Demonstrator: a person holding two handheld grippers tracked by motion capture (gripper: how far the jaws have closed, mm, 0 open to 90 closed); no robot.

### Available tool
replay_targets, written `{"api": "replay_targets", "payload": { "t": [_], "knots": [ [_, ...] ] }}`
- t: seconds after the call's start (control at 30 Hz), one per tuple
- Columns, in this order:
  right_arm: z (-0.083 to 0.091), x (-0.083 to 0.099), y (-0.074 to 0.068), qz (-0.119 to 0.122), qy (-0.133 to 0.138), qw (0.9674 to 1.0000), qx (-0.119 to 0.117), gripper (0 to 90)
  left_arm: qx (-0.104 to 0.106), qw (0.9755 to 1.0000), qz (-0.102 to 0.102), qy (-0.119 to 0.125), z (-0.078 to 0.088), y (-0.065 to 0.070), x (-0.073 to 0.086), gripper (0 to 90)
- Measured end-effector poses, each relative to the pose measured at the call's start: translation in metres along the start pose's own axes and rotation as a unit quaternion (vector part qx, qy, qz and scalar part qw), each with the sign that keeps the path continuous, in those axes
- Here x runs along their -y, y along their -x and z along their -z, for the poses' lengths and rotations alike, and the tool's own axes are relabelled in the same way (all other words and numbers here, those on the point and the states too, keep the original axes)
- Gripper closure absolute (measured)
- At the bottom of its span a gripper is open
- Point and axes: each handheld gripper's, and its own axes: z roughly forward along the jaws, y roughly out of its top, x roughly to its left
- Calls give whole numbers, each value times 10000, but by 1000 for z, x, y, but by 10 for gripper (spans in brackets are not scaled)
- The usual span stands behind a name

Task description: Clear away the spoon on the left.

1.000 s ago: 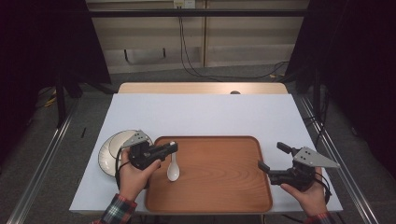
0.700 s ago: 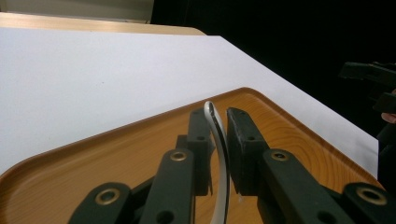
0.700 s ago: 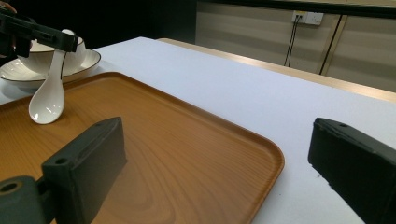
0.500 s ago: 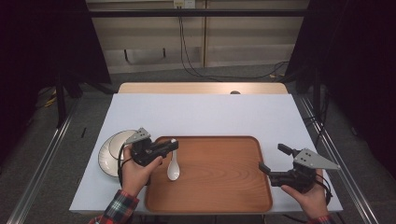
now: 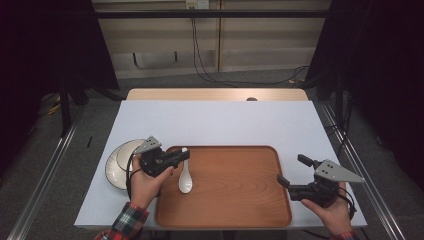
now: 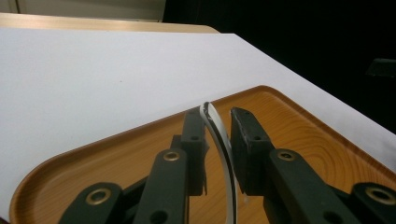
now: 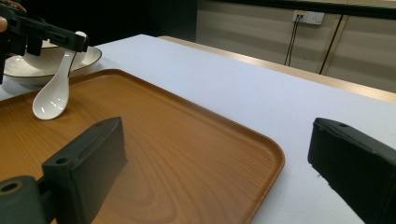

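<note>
1. Left gripper (image 5: 179, 156): black jaws have just been easing apart around the handle of the white glazed ceramic soup spoon (image 5: 185, 177). In the left gripper view a sliver of gap shows beside the handle (image 6: 219, 140); the pads no longer look pressed on it, so I read it as let go.
2. Spoon location: bowl end rests on the left part of the brown wooden rounded-corner tray (image 5: 240, 200), handle tilted up between the jaws.
3. Right gripper (image 5: 294, 175): jaws wide apart, holding nothing, at the tray's right edge.
4. Handling judgement: spoon is stiff, light, glazed and so slippery; brittle if dropped. Best hold is mid-handle across the narrow faces, not the rounded bowl.
5. Containers: tray holds the spoon alone. White shallow ceramic bowl with a dark rim (image 5: 120, 162) sits on the white table (image 5: 225, 120), just left of the tray; I see nothing in it.
</note>
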Motion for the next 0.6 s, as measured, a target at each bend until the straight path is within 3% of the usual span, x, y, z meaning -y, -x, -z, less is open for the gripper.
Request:
{"api": "replay_targets", "payload": {
  "t": [0.3, 0.6],
  "knots": [
    [1, 0, 0, 13, -20, 10000, 25, 40, -185, 9998, 43, -104, -2, -2, 3, 749],
    [1, 0, 0, 5, -37, 10000, -5, 42, -221, 9995, -24, -235, -5, -1, 8, 742]
  ]
}}
